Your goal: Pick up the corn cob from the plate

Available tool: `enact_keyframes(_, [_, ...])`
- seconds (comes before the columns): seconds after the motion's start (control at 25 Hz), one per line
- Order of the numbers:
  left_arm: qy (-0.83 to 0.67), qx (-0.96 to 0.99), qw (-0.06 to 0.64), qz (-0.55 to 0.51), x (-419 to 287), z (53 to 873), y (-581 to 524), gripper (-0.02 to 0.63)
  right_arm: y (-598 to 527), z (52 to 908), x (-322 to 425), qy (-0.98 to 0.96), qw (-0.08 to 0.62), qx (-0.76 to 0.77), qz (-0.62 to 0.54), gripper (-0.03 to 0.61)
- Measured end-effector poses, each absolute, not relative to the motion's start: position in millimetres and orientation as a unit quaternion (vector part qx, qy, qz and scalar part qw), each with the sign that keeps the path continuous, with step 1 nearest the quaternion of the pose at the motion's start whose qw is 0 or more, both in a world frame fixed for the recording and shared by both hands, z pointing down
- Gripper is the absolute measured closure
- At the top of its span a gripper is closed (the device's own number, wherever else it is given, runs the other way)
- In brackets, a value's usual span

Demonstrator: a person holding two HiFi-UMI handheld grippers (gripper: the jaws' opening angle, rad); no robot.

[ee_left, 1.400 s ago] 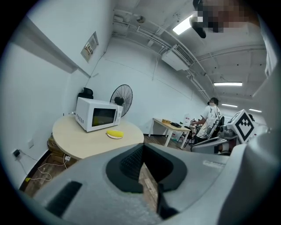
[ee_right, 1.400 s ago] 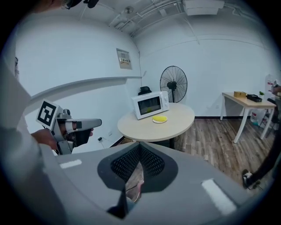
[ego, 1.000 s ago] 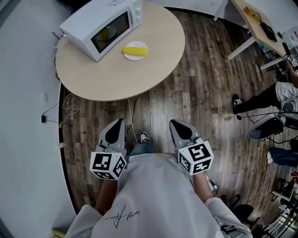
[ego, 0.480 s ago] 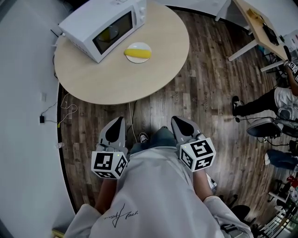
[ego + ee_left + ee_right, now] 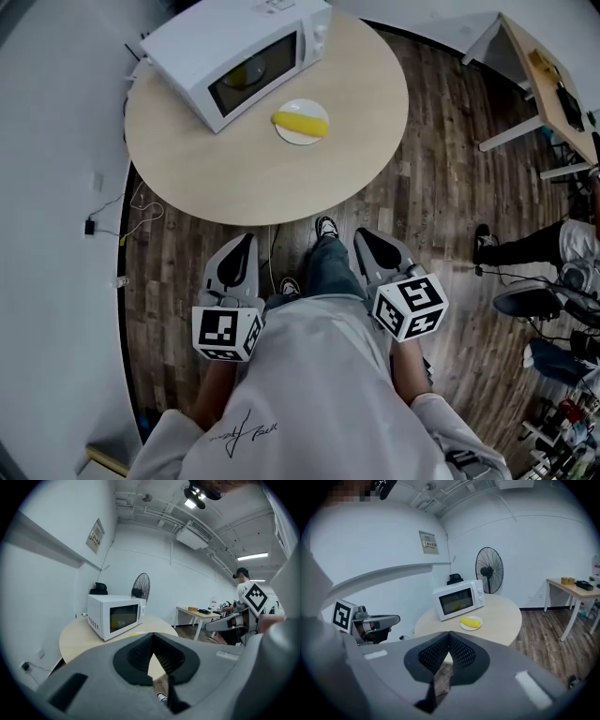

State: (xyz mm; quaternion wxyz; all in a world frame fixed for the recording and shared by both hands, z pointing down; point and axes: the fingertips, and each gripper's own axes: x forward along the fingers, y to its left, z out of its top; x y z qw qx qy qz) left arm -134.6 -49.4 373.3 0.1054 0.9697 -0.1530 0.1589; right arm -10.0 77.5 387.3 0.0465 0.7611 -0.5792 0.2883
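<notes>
A yellow corn cob (image 5: pixel 302 122) lies on a small white plate (image 5: pixel 289 134) on the round wooden table (image 5: pixel 216 169), just in front of the white microwave (image 5: pixel 239 56). The right gripper view has the corn cob (image 5: pixel 471 620) and its plate (image 5: pixel 464 627) well ahead of the jaws. My left gripper (image 5: pixel 241 244) and right gripper (image 5: pixel 363 236) hang over the wood floor short of the table's near edge, far from the plate. Both are shut with nothing in them. In the left gripper view its pads meet (image 5: pixel 152 638) below the microwave (image 5: pixel 116 616).
A standing fan (image 5: pixel 489 569) is behind the table. A desk (image 5: pixel 574 585) stands to the right, and a seated person (image 5: pixel 548 239) with chairs is at the right edge. Cables (image 5: pixel 141 211) trail on the floor left of the table, near the wall.
The person has stepped toward the table: table, microwave and plate sit lower and nearer in the head view. Both grippers came forward with the body and stay shut.
</notes>
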Motion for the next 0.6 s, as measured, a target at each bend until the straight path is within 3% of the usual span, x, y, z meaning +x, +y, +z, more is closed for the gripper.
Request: enact_keyframes(0.6, [-0.235,0.952,0.121,0.155,-12.2,365.5,-98.2,0.623,2.7,375.8,134.5,-0.653,0.062,0.701,0.280,0.566])
